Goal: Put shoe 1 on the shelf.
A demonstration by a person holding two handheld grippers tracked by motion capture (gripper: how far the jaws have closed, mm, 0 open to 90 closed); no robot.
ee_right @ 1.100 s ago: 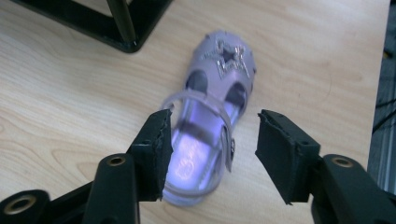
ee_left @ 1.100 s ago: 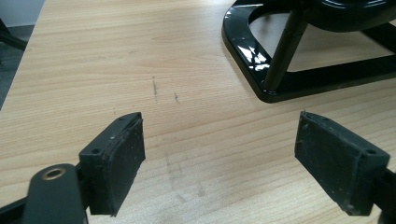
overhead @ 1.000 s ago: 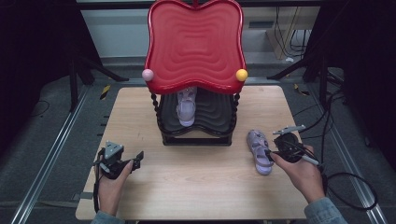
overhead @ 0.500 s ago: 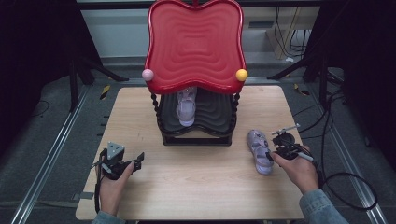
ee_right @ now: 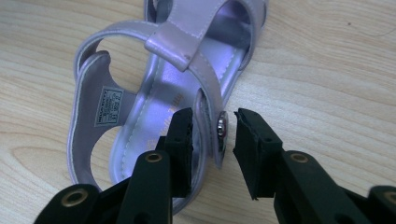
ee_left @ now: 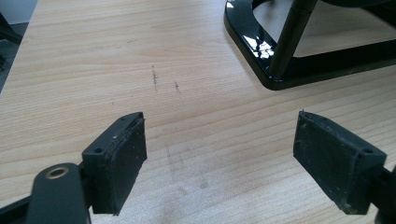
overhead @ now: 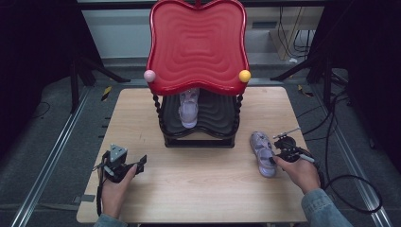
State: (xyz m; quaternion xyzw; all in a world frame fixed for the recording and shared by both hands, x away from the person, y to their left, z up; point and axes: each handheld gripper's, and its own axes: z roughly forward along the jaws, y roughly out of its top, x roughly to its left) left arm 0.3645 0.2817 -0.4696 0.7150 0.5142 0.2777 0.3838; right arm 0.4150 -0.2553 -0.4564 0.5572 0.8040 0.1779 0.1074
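My right tongs (ee_right: 212, 135) have just been closing around the side strap of the lilac sandal (ee_right: 154, 93), a gap still showing at one pad. The sandal lies on the bench (overhead: 208, 179), right of the red-topped stand (overhead: 197, 47). My left tongs (ee_left: 219, 158) are spread, holding nothing.

The small white printed label (ee_right: 108, 107) inside the heel of the shiny lilac strappy sandal (ee_right: 159, 88) is way too tiny to read. The sandal's toe end runs off the top of the right gripper view. The other pale lilac sandal (overhead: 188, 108) sits half hidden under the glossy red wavy-edged top (overhead: 197, 45) of the black-legged stand.
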